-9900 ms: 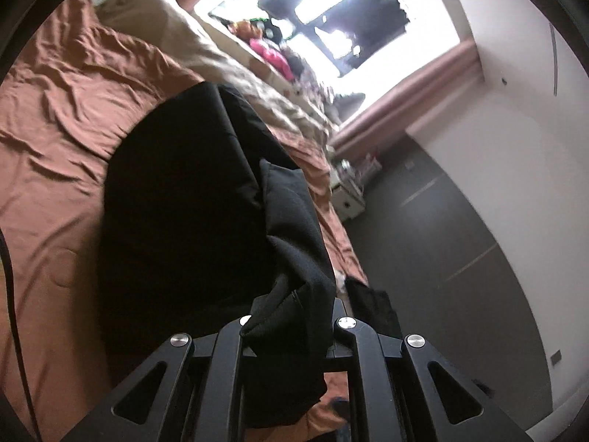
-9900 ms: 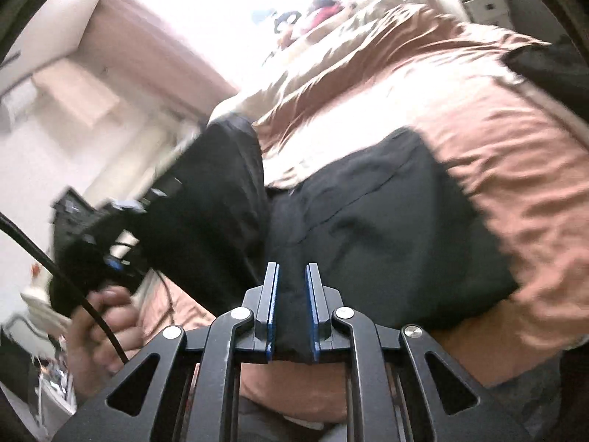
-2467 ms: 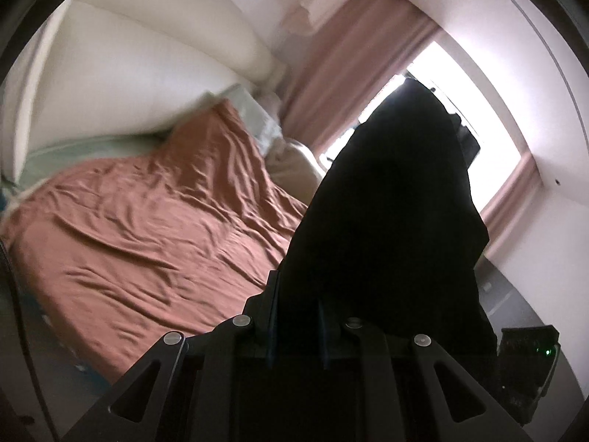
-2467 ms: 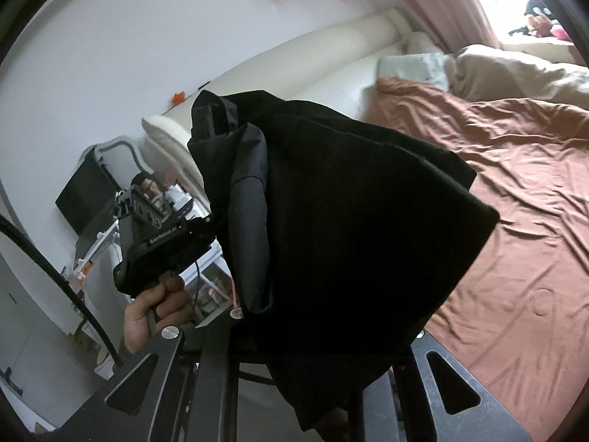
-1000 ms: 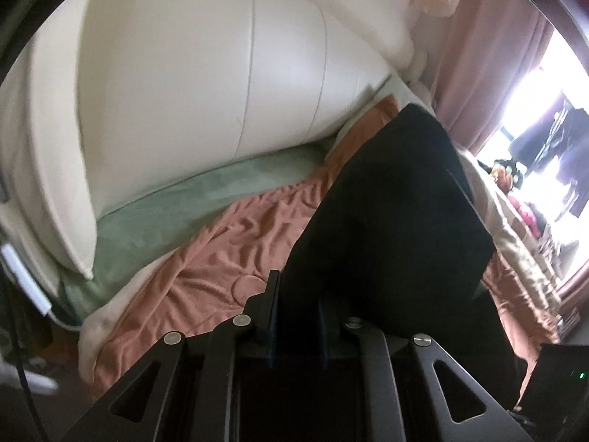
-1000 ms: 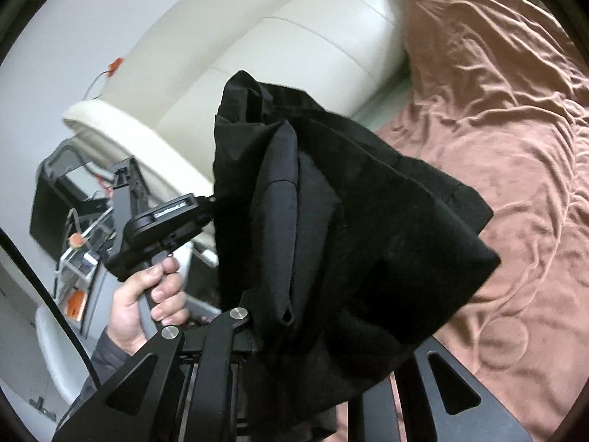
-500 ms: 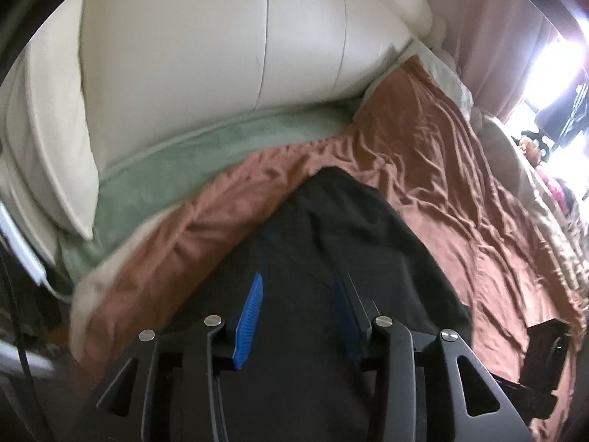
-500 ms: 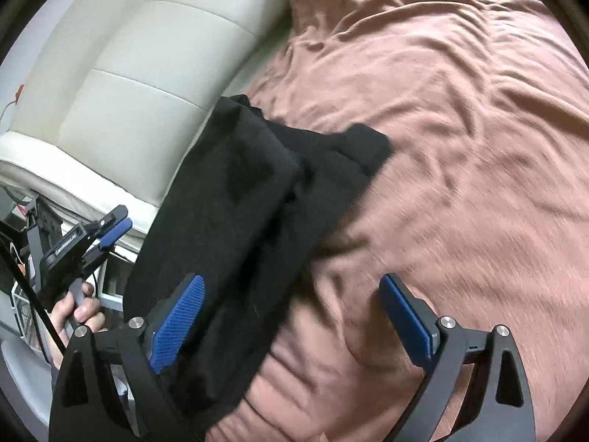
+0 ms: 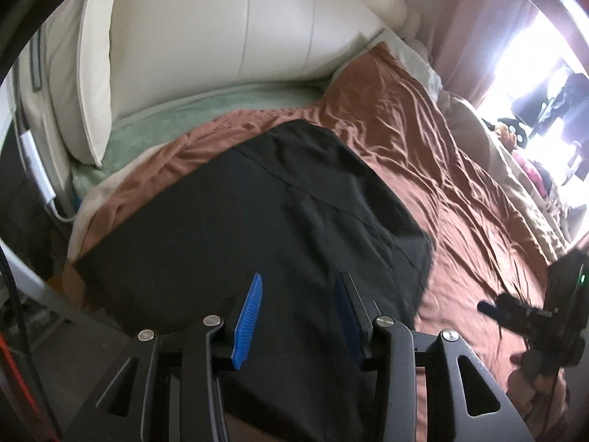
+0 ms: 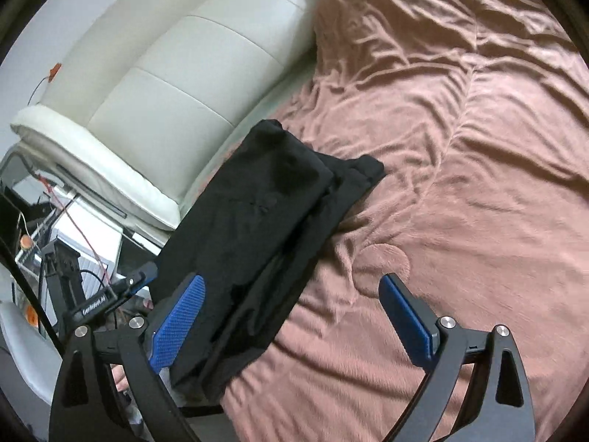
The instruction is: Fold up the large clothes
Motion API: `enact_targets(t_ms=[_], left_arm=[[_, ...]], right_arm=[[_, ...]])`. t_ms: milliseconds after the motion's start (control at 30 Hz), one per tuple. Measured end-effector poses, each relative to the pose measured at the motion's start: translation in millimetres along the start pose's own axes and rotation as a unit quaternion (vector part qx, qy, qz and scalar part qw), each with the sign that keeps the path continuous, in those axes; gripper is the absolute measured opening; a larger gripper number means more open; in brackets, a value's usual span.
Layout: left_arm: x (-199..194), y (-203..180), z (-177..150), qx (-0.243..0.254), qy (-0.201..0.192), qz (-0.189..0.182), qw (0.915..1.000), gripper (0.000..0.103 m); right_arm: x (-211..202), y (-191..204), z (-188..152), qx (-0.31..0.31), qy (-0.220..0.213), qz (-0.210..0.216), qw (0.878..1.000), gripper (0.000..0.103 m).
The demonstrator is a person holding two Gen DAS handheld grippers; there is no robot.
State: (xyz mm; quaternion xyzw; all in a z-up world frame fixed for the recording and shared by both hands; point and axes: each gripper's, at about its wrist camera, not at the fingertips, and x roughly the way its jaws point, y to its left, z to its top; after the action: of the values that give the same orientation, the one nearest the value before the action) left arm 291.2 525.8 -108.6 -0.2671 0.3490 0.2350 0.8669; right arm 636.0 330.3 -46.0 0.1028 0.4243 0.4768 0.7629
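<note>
Both tongs are now gaping empty — the left gripper (image 9: 298,316) and right gripper (image 10: 291,316) having just been opening to drop the folded black garment (image 10: 265,228), which is lying at the bed's (image 10: 460,184) headboard-side corner — suggesting this fold is finishing.
</note>
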Motion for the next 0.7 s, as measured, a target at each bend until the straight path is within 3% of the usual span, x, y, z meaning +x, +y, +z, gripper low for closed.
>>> enact_targets(t_ms=[133,200,267,400,500,600,700], left_arm=[[-23,-10,-16,0.003,-0.014,-0.012,0.9998,0.044],[-37,-17,-24,0.009,-0.020,-0.014,0.9997,0.052],[-52,-26,-32,0.019,-0.033,-0.012,0.9992,0.069],[-80,-44,-45,0.036,-0.054,-0.017,0.9978,0.078],[-100,-56,-58,0.049,-0.064,-0.015,0.9966,0.083],[-119,-66,-70,0.058,-0.076,-0.021,0.9952,0.084],[-139,-76,-82,0.066,-0.092,-0.024,0.9933,0.095]], right_arm=[[-32,7,-3,-0.018,-0.005,-0.024,1.000,0.095],[-60,12,-8,-0.034,-0.011,-0.040,0.999,0.095],[-82,17,-13,-0.050,-0.016,-0.055,0.997,0.095],[-125,26,-24,-0.071,-0.029,-0.089,0.993,0.096],[-160,37,-40,-0.087,-0.051,-0.122,0.987,0.103],[-189,45,-55,-0.088,-0.066,-0.132,0.985,0.103],[-214,49,-73,-0.083,-0.076,-0.137,0.984,0.103]])
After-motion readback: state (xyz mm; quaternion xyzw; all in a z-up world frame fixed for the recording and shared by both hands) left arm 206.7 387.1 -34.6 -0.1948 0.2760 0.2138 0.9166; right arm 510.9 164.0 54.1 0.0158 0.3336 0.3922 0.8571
